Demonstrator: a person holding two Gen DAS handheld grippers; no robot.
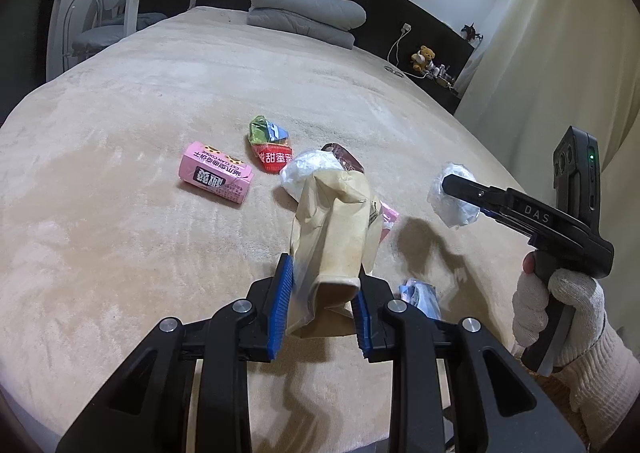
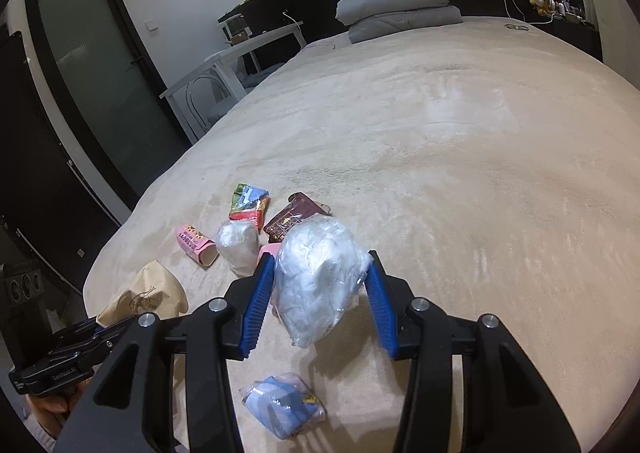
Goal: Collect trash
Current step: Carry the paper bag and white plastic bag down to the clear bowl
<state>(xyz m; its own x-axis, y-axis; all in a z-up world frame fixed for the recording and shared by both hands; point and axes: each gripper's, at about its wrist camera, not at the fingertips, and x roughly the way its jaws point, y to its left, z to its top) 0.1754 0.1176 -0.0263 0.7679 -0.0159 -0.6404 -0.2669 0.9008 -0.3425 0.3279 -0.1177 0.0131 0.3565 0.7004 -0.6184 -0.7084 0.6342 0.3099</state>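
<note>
My left gripper (image 1: 320, 293) is shut on a brown paper bag (image 1: 336, 229) and holds it above the bed. My right gripper (image 2: 320, 293) is shut on a crumpled clear plastic wad (image 2: 320, 281) and holds it up; the wad also shows in the left wrist view (image 1: 452, 197). On the bed lie a pink box (image 1: 216, 177), a red and green snack packet (image 1: 272, 149), a brown wrapper (image 2: 292, 217), a second clear plastic wad (image 2: 238, 245), a small pink packet (image 1: 390, 219) and a blue packet in plastic (image 2: 284, 405).
The beige bed cover (image 1: 160, 93) spreads all round. Folded grey bedding (image 1: 308, 15) lies at the headboard. A white side table and chair (image 1: 120, 1) stand to the left of the bed. A curtain (image 1: 560, 33) hangs to the right.
</note>
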